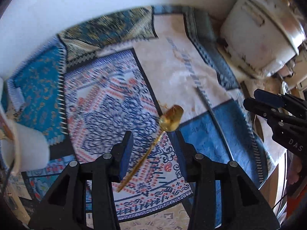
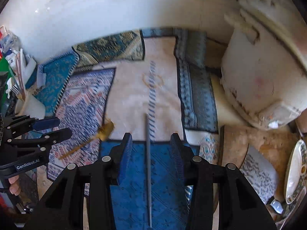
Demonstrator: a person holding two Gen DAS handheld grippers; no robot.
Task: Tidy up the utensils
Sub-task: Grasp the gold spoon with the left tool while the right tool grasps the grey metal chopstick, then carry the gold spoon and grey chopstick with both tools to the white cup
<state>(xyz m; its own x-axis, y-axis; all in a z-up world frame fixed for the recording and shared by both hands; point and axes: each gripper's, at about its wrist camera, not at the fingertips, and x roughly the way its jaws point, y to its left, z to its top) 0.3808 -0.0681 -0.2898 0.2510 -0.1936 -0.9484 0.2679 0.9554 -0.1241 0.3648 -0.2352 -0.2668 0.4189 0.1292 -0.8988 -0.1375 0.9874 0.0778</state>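
At the left edge of the right wrist view a white holder (image 2: 31,105) stands upright on the worktop (image 2: 268,143), and out of its mouth rise a fork (image 2: 14,90) with its tines up and a few thin, pale sticks (image 2: 20,72); what else it holds is hidden by blur and by clutter beside it. In the left wrist view the same white holder (image 1: 28,149) shows only as a blurred wall at the left border, its contents out of sight. The gold spoon (image 1: 153,145) lies flat on the round blue, red and white patterned mat (image 1: 107,103), bowl pointing away and handle running back between the fingers of the left gripper (image 1: 153,149), which stand wide apart with no pad touching it. In the right wrist view the gold spoon (image 2: 92,140) sits just beside the left gripper (image 2: 55,128). The right gripper (image 2: 151,145) also has its fingers spread wide, and a thin grey rod-like utensil (image 2: 148,172) lies straight between them on a blue mat (image 2: 134,182), its far end reaching onto a cream mat (image 2: 134,99); neither pad touches it. A large, worn white appliance (image 2: 259,80) stands at the right rear, and a patterned plate (image 2: 295,172) leans on edge at the far right, whether anything rests on it cannot be told.
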